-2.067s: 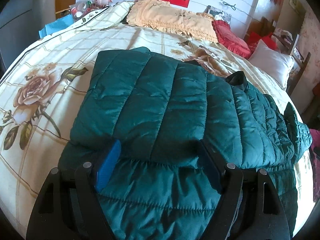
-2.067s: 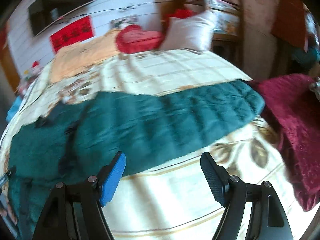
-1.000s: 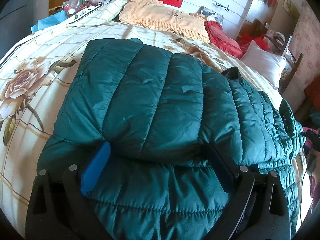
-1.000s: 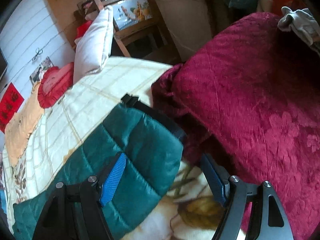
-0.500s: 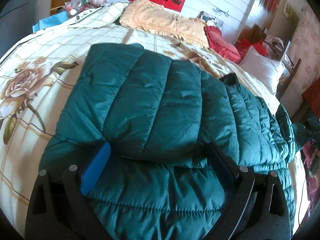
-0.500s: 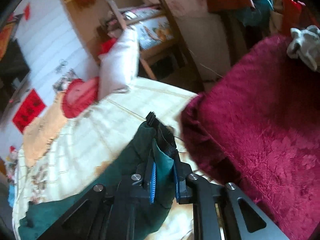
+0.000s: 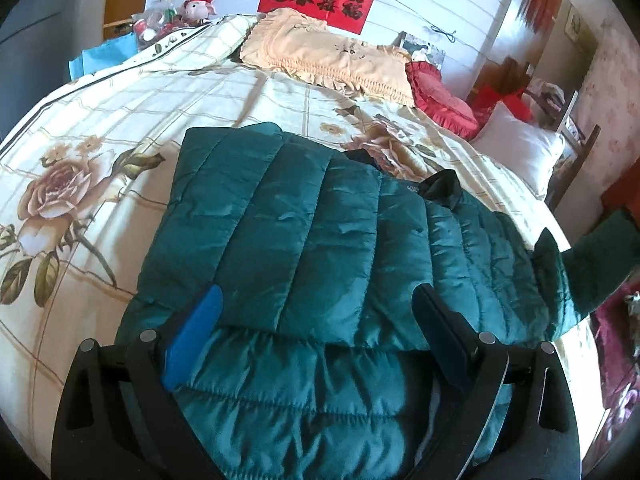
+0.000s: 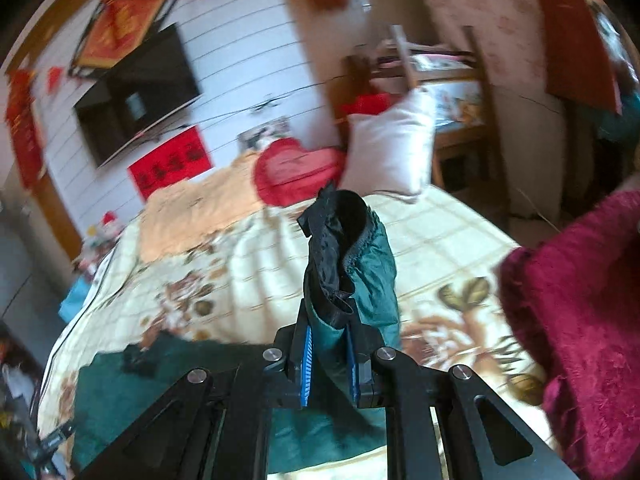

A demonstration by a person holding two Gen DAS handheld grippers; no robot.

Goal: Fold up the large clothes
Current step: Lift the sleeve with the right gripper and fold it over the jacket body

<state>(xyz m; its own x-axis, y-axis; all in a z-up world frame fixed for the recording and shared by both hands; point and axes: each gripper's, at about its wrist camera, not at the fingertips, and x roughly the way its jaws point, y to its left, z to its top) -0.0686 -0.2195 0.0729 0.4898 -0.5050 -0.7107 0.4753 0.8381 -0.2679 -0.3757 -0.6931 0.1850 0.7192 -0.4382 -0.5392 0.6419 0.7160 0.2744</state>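
Observation:
A dark teal quilted jacket (image 7: 304, 248) lies on the flowered bedspread (image 7: 80, 128), its left side folded over the body. My left gripper (image 7: 316, 320) hovers open just above the jacket's near hem, with its fingers spread wide over the fabric. My right gripper (image 8: 330, 356) is shut on the end of the jacket's right sleeve (image 8: 372, 280). The sleeve's black-lined cuff (image 8: 336, 232) sticks up past the pads. In the left wrist view this sleeve (image 7: 600, 264) hangs raised off the bed at the right edge.
At the head of the bed lie a beige frilled pillow (image 7: 328, 60), a red heart cushion (image 8: 296, 168) and a white pillow (image 8: 388, 144). A maroon blanket (image 8: 580, 320) is heaped at the bed's right side. A wooden shelf (image 8: 448, 92) stands beyond it.
The right gripper closed on the sleeve's cuff and lifted it off the bed, swinging towards the jacket's body. The left gripper rose a little above the hem.

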